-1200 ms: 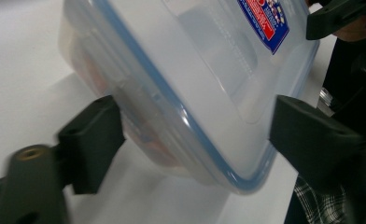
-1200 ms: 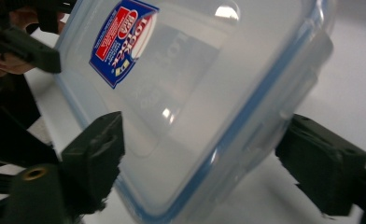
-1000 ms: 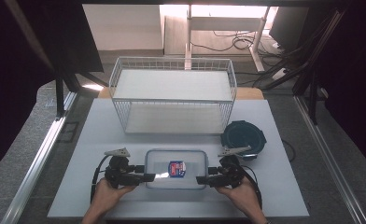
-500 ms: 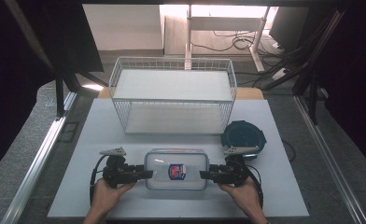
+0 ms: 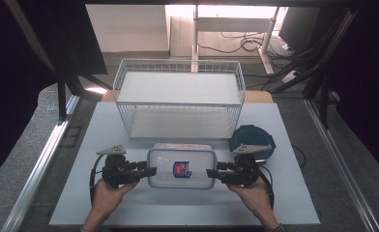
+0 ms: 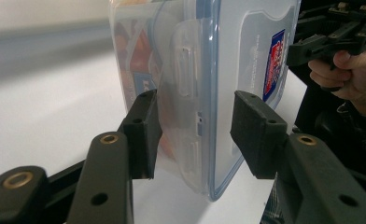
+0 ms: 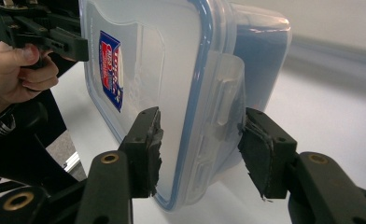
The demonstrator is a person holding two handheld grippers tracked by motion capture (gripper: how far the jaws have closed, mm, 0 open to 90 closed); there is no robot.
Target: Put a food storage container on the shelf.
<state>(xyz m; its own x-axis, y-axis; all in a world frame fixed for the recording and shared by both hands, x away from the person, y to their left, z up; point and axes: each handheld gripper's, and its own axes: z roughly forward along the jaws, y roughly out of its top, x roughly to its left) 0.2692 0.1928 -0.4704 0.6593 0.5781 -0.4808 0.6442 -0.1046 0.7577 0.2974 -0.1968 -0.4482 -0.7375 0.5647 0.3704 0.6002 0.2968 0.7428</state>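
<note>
A clear plastic food box (image 5: 180, 167) with a blue-rimmed lid and a red-and-blue label hangs level just above the white table, near its front edge. My left gripper (image 5: 151, 170) grips the box's left end and my right gripper (image 5: 211, 172) its right end. In the left gripper view my left gripper (image 6: 195, 130) has one pad on the lid (image 6: 246, 56) and one under the box, over a side latch. The right gripper view shows my right gripper (image 7: 200, 144) clamped the same way over the box (image 7: 172, 70). Both pairs of jaws have just been closing onto it.
A white wire basket (image 5: 178, 96) stands behind the box at the middle of the table (image 5: 284, 203). A dark teal round bowl (image 5: 253, 140) sits just behind my right hand. The table's front edge runs close below both hands.
Both grippers closed on the ends of the box, then rose together, lifting it off the table. It now looks slightly larger in the high view.
</note>
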